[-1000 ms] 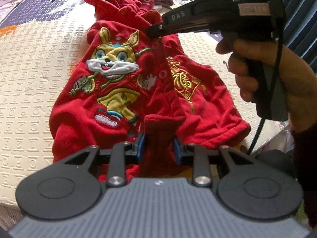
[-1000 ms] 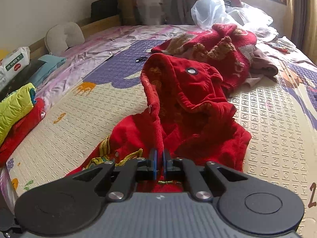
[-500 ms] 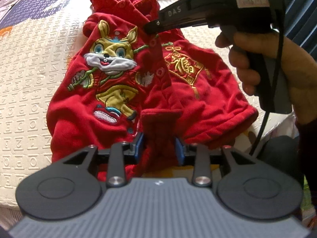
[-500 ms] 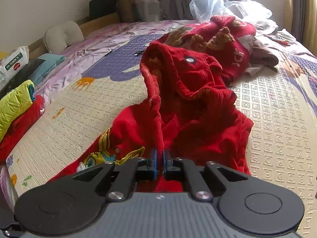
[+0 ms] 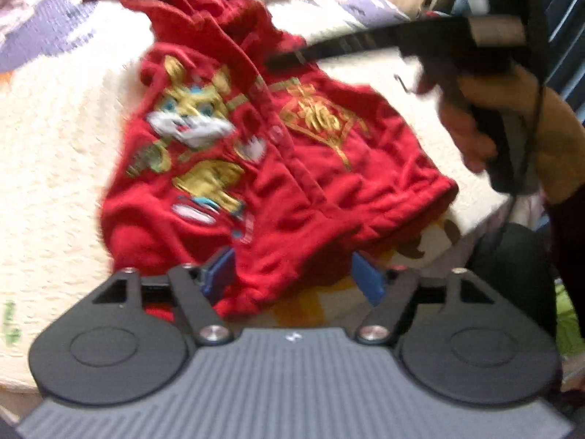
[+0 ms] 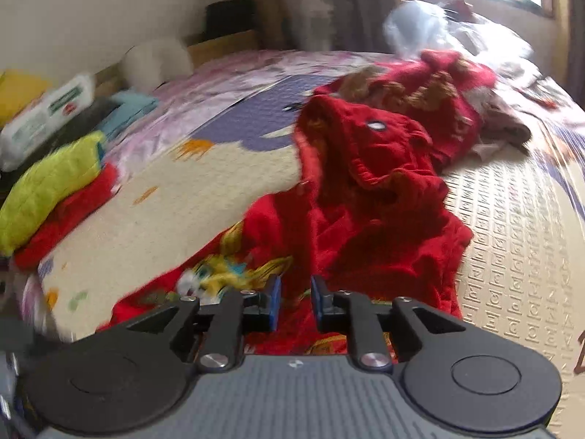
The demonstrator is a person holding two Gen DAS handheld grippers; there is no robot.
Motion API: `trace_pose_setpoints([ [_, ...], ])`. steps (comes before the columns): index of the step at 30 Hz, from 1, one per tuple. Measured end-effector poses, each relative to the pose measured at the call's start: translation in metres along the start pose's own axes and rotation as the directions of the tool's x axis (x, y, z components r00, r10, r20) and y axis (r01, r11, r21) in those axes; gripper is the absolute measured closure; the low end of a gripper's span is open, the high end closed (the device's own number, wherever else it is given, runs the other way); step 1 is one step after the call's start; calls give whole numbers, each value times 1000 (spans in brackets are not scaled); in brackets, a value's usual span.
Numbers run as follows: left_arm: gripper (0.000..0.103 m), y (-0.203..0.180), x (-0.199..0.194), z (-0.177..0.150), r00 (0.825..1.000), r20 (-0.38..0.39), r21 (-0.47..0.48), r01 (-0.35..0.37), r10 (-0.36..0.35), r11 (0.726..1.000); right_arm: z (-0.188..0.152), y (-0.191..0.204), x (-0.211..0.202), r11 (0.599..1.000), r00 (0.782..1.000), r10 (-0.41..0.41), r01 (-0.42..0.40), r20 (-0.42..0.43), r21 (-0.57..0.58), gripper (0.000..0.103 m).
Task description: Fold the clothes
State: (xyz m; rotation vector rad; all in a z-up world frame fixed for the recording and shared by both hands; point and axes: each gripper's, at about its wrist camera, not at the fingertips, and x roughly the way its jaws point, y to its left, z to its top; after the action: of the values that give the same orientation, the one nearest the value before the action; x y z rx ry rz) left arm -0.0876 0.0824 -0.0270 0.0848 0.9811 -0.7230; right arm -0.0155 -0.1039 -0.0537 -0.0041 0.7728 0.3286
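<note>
Off to the left of the left gripper (image 5: 294,276) is only the cream embossed mat (image 5: 51,168) that covers the bed. Straight ahead of it lies the red hooded jacket (image 5: 270,168), front side up, with an embroidered cartoon animal on the panel left of the snap placket and gold lettering on the panel to the right; its hood runs away from the tool. The left gripper's blue-padded fingers (image 5: 219,274) stand wide apart, with the jacket's bottom hem bunched loosely between them and nothing pinched. Ahead and to the right, the person's hand (image 5: 512,128) holds the other tool, whose black fingers reach to the jacket's neck area; motion blur hides whether they touch it. In the right wrist view, a folded stack of a lime-green garment (image 6: 51,186) on a red one sits far left of the right gripper (image 6: 295,303), with a white wipes pack (image 6: 47,117) beyond it. The right gripper's fingers are parted, a clear gap between the pads, the jacket's placket lying just ahead of and under them, not clamped. Further ahead and right, another red garment (image 6: 446,91) is heaped well apart from the tool.
</note>
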Motion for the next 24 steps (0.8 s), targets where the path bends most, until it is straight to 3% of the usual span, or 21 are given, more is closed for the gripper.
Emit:
trace_pose_setpoints([
  [5,26,13,-11,7,997,60,-63,-52,56,997,-13,20,-10,992,998,30,-37,-58,-124,82],
  [9,31,26,-9,15,992,68,-125,-98,107,987,-26,33,-18,975,995,39,-59,-92,-216,82],
  [10,36,28,-7,17,991,62,-137,-107,116,985,-30,37,-20,968,994,40,-63,-101,-242,82],
  [12,41,30,-2,21,991,46,-155,-116,125,981,-39,45,-25,945,992,47,-82,-119,-315,79],
  [18,42,24,15,32,989,28,-158,-140,146,977,-64,72,-41,846,985,40,-123,-169,-519,76],
  [24,42,21,21,32,985,16,-142,-165,169,976,-75,86,-45,781,984,23,-127,-175,-612,76],
])
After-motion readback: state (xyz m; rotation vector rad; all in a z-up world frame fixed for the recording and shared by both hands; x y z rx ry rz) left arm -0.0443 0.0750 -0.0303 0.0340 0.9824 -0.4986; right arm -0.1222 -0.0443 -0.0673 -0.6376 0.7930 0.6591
